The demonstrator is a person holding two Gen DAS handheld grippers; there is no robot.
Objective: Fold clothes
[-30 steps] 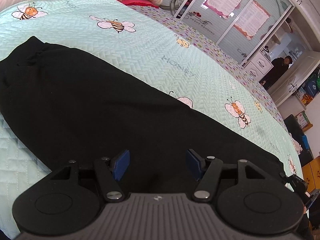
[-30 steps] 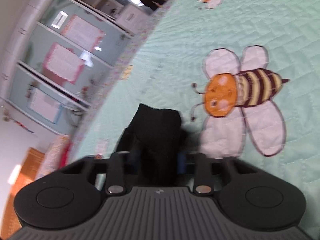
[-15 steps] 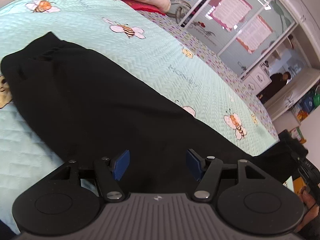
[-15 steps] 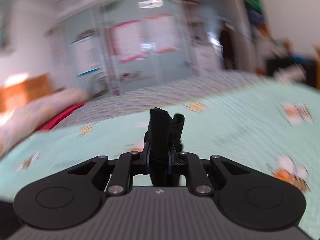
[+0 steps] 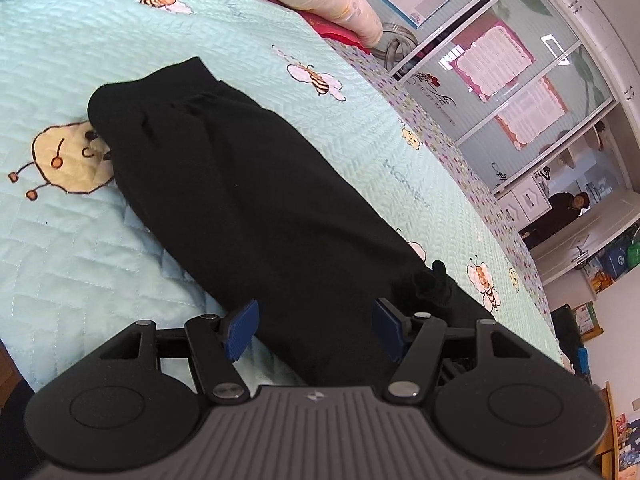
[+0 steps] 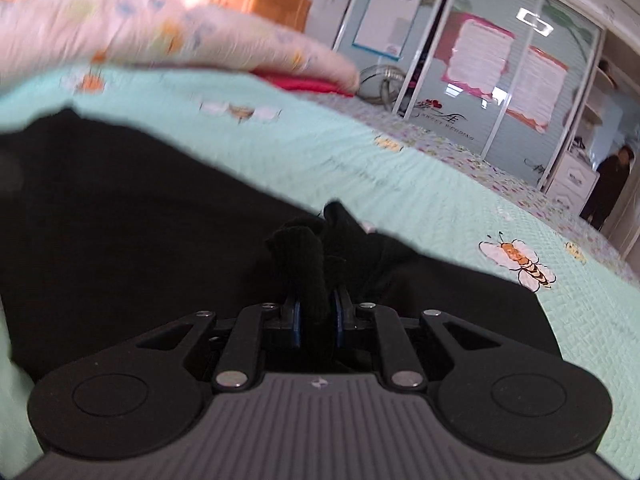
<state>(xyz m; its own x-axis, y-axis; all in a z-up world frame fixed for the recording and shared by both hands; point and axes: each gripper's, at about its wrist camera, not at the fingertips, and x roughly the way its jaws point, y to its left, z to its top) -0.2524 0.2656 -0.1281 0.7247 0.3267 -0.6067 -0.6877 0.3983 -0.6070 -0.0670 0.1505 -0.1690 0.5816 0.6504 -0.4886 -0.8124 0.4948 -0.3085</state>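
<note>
Now right gripper (image 6: 316,320) jaws pinch black garment (image 5: 248,200); left gripper (image 5: 314,330) jaws spread.

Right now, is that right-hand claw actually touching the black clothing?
Touching. The right wrist view shows the right gripper closed, a bunched fold of the black garment pinched between its blue pads.

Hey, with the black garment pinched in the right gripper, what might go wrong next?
1. The right gripper pinches only a bunched end of the black garment, so the cloth may slip out mid-fold.
2. The left gripper is open and holds nothing, so the garment could drag and wrinkle on the quilt.
</note>
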